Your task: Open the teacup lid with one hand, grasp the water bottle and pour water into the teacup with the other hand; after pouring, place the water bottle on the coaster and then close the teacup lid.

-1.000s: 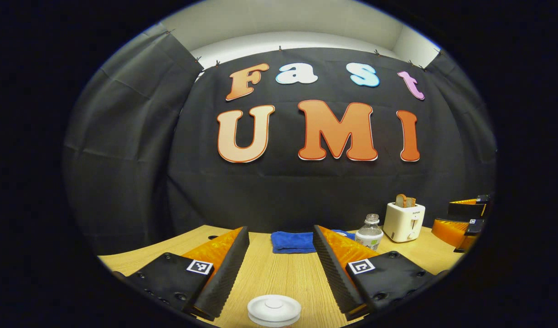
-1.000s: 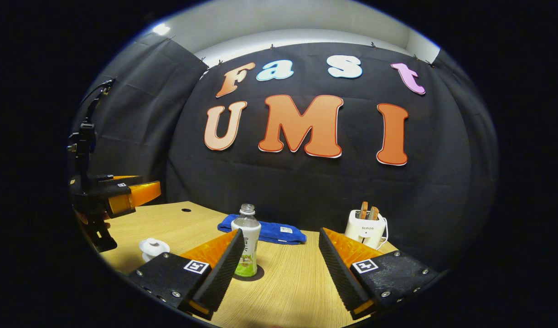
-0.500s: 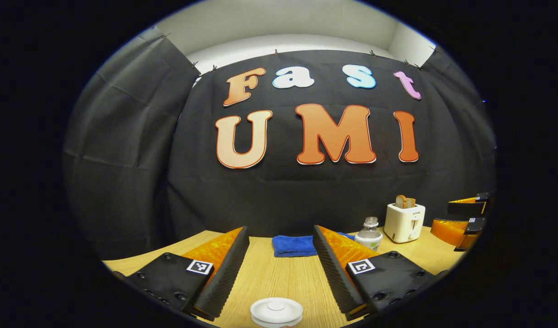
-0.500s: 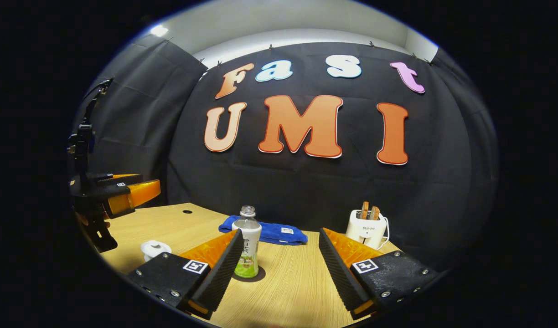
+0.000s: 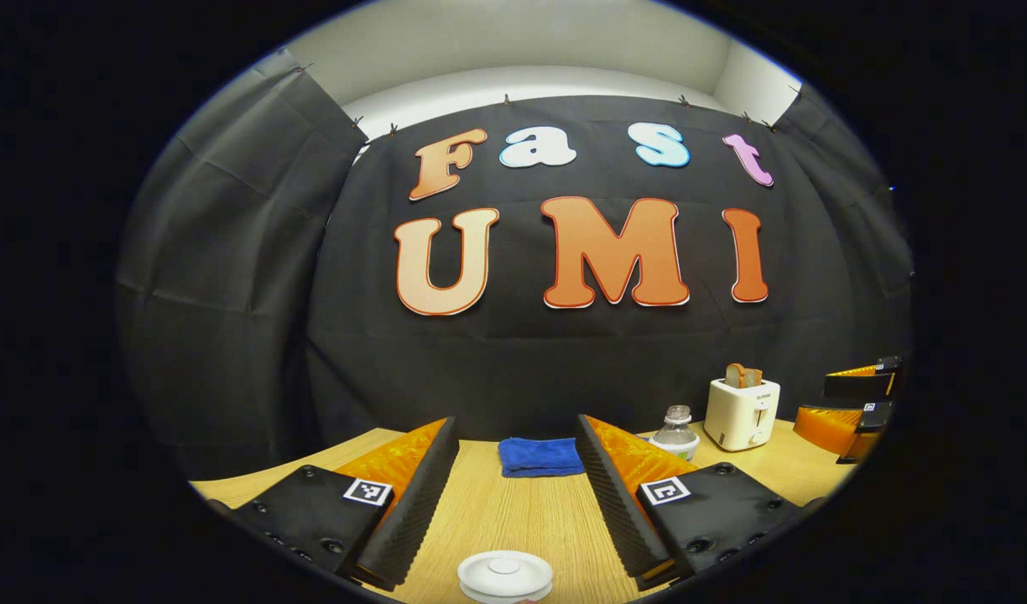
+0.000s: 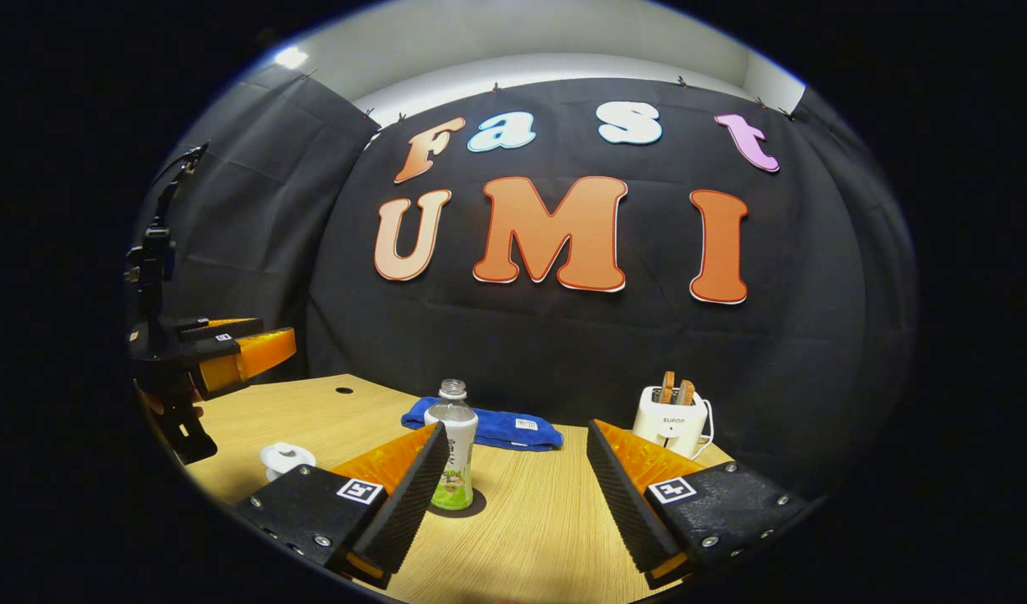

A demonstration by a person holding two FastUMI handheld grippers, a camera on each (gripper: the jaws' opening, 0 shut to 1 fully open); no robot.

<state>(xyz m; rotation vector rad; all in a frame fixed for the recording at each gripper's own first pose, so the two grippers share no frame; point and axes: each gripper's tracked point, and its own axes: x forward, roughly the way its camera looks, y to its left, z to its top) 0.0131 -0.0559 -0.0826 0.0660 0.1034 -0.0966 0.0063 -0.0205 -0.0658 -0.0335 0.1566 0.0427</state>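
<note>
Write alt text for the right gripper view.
The open right gripper faces an uncapped bottle standing on a dark coaster on a wooden table. Behind lie a blue towel and a toaster; at left, the lidded teacup and left gripper.

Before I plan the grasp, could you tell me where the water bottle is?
In the right gripper view the water bottle stands upright on a dark coaster, before the blue cloth.

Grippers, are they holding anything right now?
No. The left gripper is open above the teacup lid, and the right gripper is open, with the water bottle standing untouched.
</note>
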